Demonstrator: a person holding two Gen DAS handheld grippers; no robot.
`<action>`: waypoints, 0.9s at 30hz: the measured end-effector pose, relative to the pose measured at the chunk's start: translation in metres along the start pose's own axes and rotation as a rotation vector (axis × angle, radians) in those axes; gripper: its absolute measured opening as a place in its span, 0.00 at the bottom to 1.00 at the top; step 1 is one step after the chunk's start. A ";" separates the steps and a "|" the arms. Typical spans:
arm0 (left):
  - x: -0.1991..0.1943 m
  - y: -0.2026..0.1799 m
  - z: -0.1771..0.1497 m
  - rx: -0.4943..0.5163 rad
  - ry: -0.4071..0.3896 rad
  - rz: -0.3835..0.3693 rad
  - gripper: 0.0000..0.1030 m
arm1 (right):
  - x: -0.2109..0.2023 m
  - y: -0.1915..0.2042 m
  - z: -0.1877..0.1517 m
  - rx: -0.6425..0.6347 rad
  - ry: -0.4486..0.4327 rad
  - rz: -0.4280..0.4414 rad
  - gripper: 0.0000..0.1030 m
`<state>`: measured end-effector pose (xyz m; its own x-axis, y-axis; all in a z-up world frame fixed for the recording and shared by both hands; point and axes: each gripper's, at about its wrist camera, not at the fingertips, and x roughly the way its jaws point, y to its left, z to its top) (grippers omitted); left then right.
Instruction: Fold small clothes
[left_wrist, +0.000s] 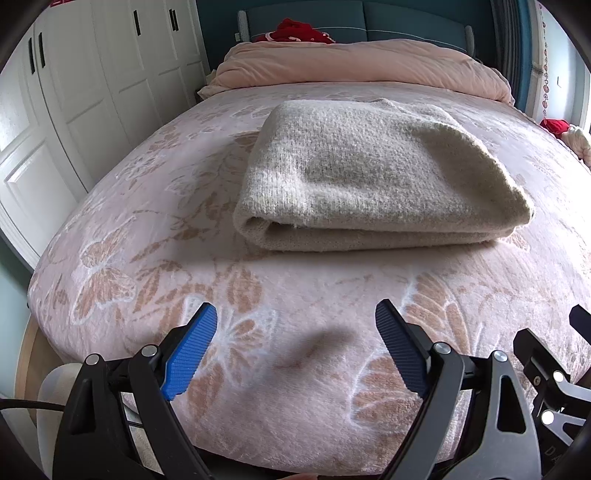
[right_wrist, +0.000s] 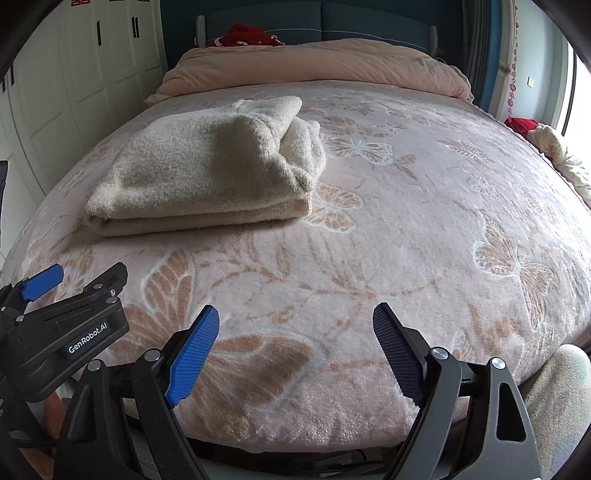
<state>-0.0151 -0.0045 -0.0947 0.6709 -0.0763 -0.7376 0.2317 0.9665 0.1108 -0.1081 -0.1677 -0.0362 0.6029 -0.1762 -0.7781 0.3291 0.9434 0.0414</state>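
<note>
Two wide-open, empty tools, left gripper (left_wrist: 295, 325) and right gripper (right_wrist: 295, 325), well short of folded sweater (left_wrist: 369, 177): probably finished, otherwise square its far bunched corner.

Blanket (left_wrist: 295, 288) bare before folded sweater (left_wrist: 369, 173); path unobstructed

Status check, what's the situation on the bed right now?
Left gripper and right gripper: jaws open, empty. Cream fuzzy knit garment lies folded on the pink floral blanket. Nothing in the way.
</note>
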 end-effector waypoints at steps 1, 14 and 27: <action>0.000 0.000 0.000 0.001 0.000 0.001 0.83 | 0.000 -0.001 0.000 -0.001 0.001 0.001 0.81; -0.001 -0.005 -0.001 0.008 0.004 -0.002 0.83 | -0.001 0.000 0.000 0.001 -0.001 0.003 0.81; 0.000 -0.005 -0.001 0.017 0.007 -0.001 0.84 | 0.000 0.001 0.000 -0.003 0.004 0.004 0.81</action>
<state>-0.0172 -0.0090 -0.0961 0.6656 -0.0756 -0.7425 0.2446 0.9620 0.1214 -0.1083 -0.1670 -0.0363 0.6016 -0.1710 -0.7803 0.3245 0.9449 0.0432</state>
